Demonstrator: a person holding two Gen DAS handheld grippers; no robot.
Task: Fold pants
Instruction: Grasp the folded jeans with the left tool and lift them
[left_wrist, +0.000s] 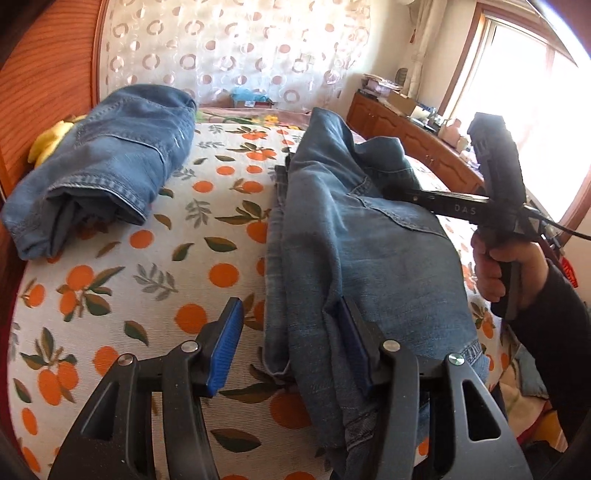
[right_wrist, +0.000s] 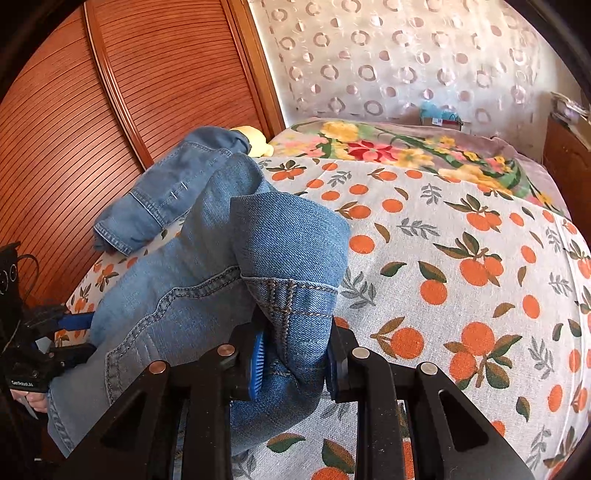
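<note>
Draping, perhaps bunched, soft denim pants (left_wrist: 354, 236)

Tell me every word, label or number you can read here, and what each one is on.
"DAS" in pale letters on the black bar of the right gripper, seen from the left wrist; anything after it is hidden.
A small pale word on the left gripper, seen from the right wrist: too small to read surely.
A label on the box by the curtain: too blurred to read.
No readable text on the jeans.
</note>
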